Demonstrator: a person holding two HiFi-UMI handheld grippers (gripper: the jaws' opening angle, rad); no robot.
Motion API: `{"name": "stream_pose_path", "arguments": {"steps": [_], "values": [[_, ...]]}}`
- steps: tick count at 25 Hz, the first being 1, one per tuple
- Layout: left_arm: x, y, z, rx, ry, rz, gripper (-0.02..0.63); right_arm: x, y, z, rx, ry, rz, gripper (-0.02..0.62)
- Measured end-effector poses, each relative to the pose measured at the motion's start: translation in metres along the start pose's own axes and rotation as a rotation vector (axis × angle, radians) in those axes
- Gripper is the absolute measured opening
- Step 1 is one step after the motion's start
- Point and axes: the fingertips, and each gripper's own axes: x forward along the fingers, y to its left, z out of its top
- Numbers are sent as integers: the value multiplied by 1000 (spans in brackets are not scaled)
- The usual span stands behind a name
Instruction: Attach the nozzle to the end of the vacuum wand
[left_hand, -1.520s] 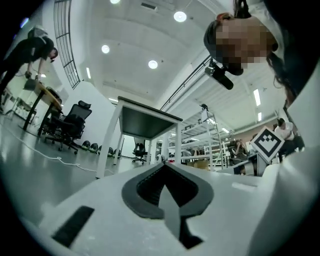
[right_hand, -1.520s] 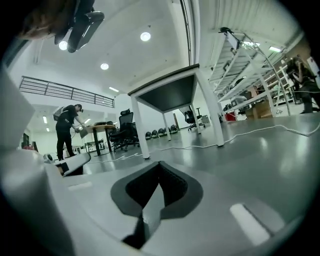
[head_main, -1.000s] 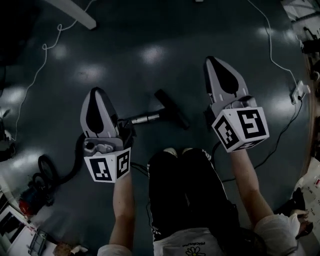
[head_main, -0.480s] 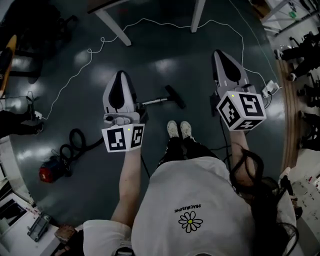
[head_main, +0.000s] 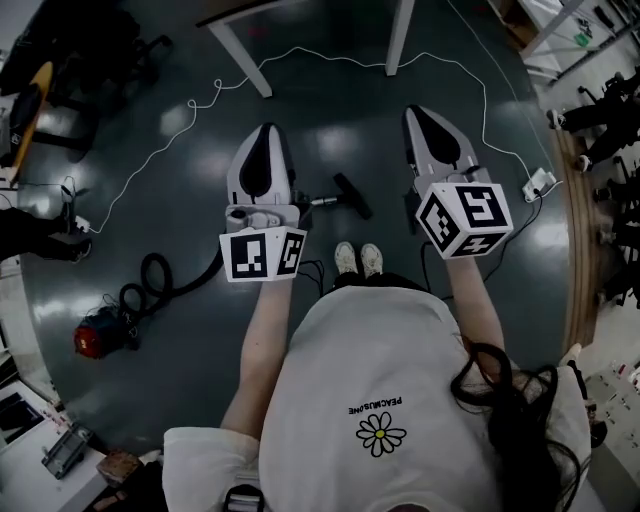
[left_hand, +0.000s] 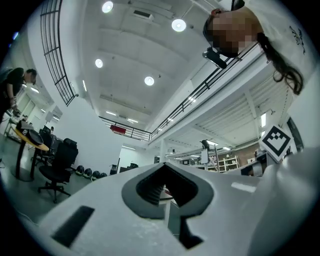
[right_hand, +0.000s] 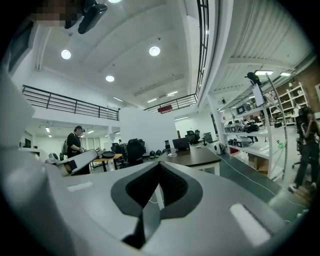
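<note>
Both grippers are held high over the floor (head_main: 330, 100) with nothing between the jaws; left gripper (head_main: 264, 132) is seen pressed together and empty in its own view, right gripper (head_main: 419, 112) likewise; both views are aimed out at the room and ceiling, not at the task's things.

Nozzle (head_main: 351, 195) is found on the floor well below and between the two grippers, just ahead of the person's shoes (head_main: 358, 258); its bar is laid diagonally, upper left to lower right. Wand (head_main: 322, 201) is run roughly left to right, its near end meeting the nozzle, its other part hidden behind the left gripper; hose (head_main: 160, 280) is trailed off left to the red vacuum body (head_main: 100, 335). Left gripper is judged the nearer one to the wand; nozzle is judged already seated on the wand end, though the joint is too small to confirm.

Against a second ago: the floor is viewed from much higher, so nozzle and wand are shown smaller; the knees then in view are replaced by a standing torso; left gripper is shifted rightward across the wand; jaws are unchanged, closed.
</note>
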Motion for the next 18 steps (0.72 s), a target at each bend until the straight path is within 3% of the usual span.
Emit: {"name": "stream_pose_path", "arguments": {"steps": [18], "values": [[-8,1,17,-7,-30,1,3,-2,32,19,-99,-23,47,6]]}}
